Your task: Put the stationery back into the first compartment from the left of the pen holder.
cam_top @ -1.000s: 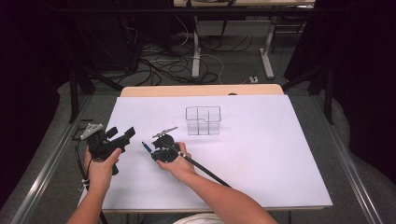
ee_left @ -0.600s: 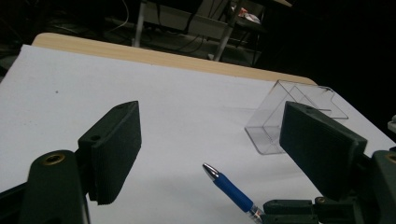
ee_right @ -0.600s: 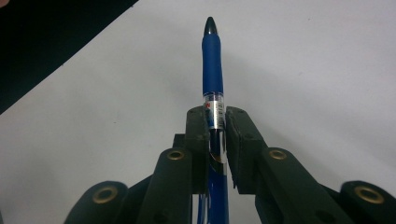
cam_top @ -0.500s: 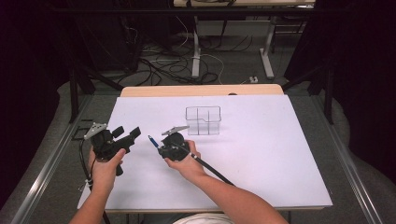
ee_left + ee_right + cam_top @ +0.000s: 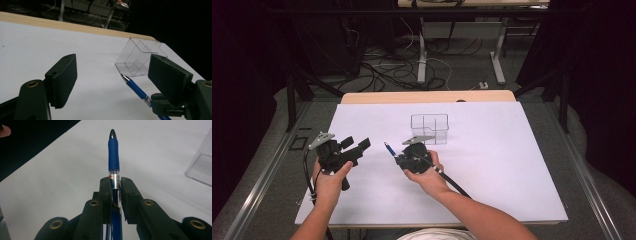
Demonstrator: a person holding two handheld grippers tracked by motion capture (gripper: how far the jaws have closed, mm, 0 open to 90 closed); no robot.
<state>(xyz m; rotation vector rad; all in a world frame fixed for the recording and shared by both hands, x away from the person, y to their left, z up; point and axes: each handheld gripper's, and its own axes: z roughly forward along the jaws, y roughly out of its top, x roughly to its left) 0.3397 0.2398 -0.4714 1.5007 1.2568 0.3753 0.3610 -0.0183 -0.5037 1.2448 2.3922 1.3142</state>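
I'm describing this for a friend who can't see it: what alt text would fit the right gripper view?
Two black jaws of the right gripper are shut on a blue pen, which points away from the camera, tip outward, above a white table. A corner of a clear plastic box shows at the right edge.

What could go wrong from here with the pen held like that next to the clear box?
1. The right tongs pinch the blue pen on its smooth clear barrel with most of its length sticking out, so it might pivot or slip.
2. The clear divided box looks light and stands loose on the white table; a nudge from the pen tip could shift or tip it.
3. The left tongs are open, steadying nothing.
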